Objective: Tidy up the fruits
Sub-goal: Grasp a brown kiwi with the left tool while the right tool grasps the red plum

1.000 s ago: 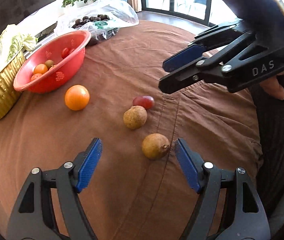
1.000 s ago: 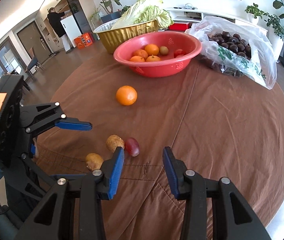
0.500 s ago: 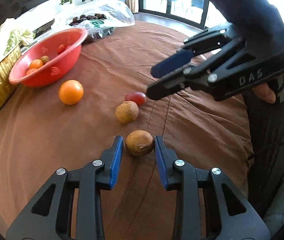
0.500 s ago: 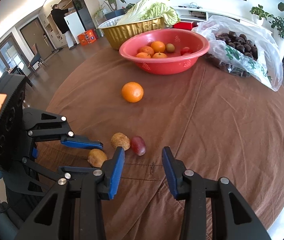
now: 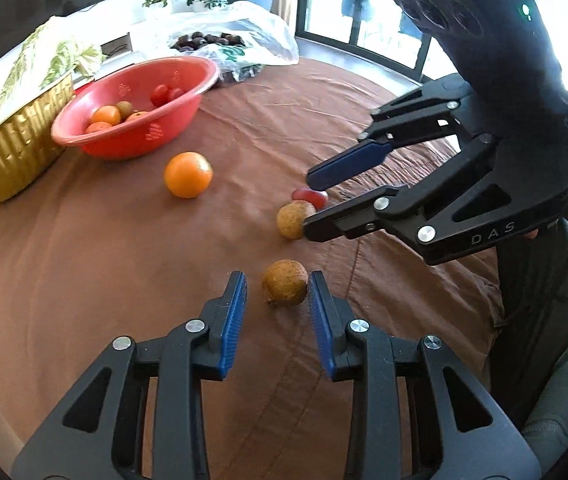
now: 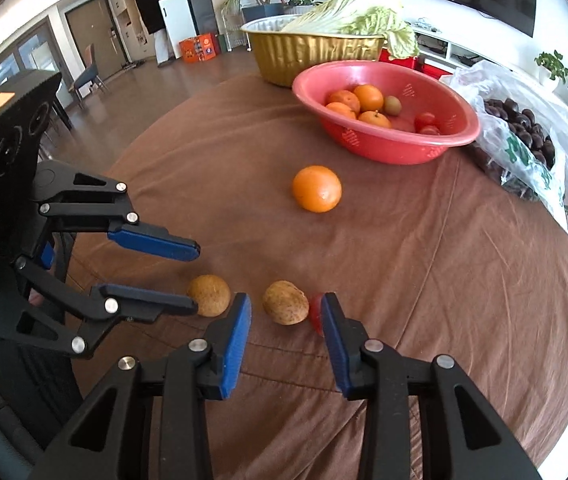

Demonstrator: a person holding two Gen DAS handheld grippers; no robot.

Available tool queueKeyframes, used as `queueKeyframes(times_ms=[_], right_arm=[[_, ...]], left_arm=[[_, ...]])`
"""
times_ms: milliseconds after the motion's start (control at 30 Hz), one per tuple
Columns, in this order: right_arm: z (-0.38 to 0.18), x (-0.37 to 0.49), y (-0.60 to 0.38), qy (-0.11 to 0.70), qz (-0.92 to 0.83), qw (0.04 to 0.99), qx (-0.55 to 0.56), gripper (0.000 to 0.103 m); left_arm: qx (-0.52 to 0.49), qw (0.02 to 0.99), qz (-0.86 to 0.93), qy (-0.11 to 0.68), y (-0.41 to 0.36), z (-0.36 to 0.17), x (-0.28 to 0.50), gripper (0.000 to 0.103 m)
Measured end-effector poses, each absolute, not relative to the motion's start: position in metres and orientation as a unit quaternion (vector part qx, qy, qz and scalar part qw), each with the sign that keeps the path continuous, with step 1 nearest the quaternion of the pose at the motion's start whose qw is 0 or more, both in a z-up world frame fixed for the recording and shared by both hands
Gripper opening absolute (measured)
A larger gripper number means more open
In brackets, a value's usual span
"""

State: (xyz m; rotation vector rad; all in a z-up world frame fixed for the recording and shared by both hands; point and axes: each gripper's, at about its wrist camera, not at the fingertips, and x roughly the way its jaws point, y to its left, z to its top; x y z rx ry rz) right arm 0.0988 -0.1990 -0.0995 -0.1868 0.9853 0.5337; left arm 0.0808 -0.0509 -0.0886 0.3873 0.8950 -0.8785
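Fruits are lying scattered on the brown-clothed desk [image 5: 103,264]. The left gripper [image 5: 275,300] is reaching down with its jaws set narrow around a brown round fruit [image 5: 286,283]; the right pad is touching it, while a small gap shows at the left pad, so no firm grip can be told. The right gripper [image 6: 286,322] is closing its jaws around a second brown fruit [image 6: 285,302], pads not yet pressing on it, and a small red fruit [image 6: 315,314] is sitting just beside that one, partly hidden behind the right pad. An orange [image 6: 316,188] is resting alone farther on, between the grippers and the red bowl [image 6: 388,146], which is holding oranges, a kiwi and small red fruits.
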Motion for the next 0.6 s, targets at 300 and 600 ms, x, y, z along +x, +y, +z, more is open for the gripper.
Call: queueKeyframes(times_ms=[300,600], right_arm=[[-0.098,0.101,-0.219,0.473,0.24,0.842,-0.098,0.039],[-0.104,0.108,-0.209,0.471,0.266,0.831,-0.128,0.039]], left_arm=[[0.222,0.778,-0.408,0.423,-0.07,-0.106,0.079,0.029],[0.213,0.783,-0.404,0.423,-0.071,-0.105,0.083,0.02]])
